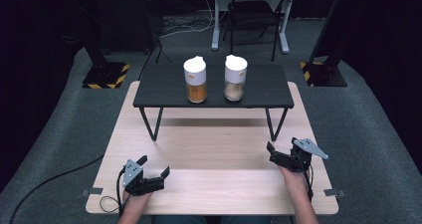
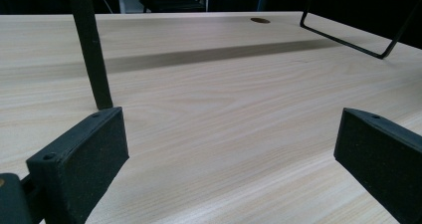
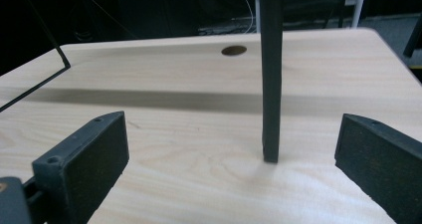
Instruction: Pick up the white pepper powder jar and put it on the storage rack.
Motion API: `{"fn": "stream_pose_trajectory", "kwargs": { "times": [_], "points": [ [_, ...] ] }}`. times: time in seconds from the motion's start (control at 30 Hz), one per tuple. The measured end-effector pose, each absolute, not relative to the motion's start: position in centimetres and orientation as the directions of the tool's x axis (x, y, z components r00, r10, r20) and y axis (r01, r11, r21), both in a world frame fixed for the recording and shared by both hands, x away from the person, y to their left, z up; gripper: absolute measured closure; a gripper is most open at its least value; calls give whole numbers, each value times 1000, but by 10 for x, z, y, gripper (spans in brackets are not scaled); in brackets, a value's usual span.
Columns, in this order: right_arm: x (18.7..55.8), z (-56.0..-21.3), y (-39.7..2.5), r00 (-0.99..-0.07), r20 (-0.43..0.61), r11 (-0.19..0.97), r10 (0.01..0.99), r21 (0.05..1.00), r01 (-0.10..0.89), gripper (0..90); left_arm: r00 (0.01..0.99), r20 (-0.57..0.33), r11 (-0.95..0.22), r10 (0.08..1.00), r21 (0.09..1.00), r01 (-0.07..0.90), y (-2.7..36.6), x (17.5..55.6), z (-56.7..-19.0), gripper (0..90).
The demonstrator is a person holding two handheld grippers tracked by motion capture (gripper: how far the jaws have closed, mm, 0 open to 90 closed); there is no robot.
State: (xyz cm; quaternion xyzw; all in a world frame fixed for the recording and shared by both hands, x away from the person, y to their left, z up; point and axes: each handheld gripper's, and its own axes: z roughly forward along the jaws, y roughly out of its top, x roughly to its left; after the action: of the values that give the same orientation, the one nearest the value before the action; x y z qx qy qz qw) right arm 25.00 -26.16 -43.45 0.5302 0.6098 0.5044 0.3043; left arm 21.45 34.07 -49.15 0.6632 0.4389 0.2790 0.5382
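Observation:
Two white-lidded jars stand side by side on a low black shelf [image 1: 164, 89] at the far side of the wooden table [image 1: 214, 149]. The left jar [image 1: 195, 79] holds orange-brown powder, the right jar [image 1: 235, 78] a paler tan one. My left gripper [image 1: 154, 166] [image 2: 231, 129] rests open near the table's front left, nothing between its jaws. My right gripper [image 1: 282, 145] [image 3: 231, 129] is open at the front right, also holding nothing. Both are well short of the jars.
The shelf's thin black legs stand on the table: one leg [image 2: 92, 50] just ahead of my left gripper, another leg [image 3: 271, 74] just ahead of my right. A black chair [image 1: 251, 15] and hazard-striped stand bases [image 1: 105, 75] sit beyond the table. A cable [image 1: 50, 181] trails on the floor.

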Motion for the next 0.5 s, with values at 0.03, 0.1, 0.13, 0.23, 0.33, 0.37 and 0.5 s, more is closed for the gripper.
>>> {"fn": "stream_pose_trajectory", "kwargs": {
  "times": [0.03,0.1,0.13,0.23,0.33,0.37,0.5],
  "points": [
    [250,-436,-263,-252,177,-80,952,933,351,0,459,-102,-36,883,959,281,341,214,-492,0],
    [248,-439,-264,-249,187,-90,950,931,354,0,459,-101,-36,882,959,281,340,214,-492,0],
    [247,-439,-265,-249,189,-90,950,929,359,0,459,-101,-37,882,959,281,340,214,-492,0],
    [245,-442,-265,-247,187,-87,951,926,367,0,458,-101,-37,883,959,283,340,214,-491,0],
    [243,-445,-265,-250,186,-82,950,923,376,0,458,-101,-36,883,959,282,340,214,-491,0],
    [243,-446,-265,-250,183,-78,951,922,379,0,459,-100,-37,883,959,282,340,214,-491,0],
    [242,-448,-263,-259,153,-38,954,916,399,0,458,-101,-37,883,959,282,340,214,-491,0]
  ]
}}
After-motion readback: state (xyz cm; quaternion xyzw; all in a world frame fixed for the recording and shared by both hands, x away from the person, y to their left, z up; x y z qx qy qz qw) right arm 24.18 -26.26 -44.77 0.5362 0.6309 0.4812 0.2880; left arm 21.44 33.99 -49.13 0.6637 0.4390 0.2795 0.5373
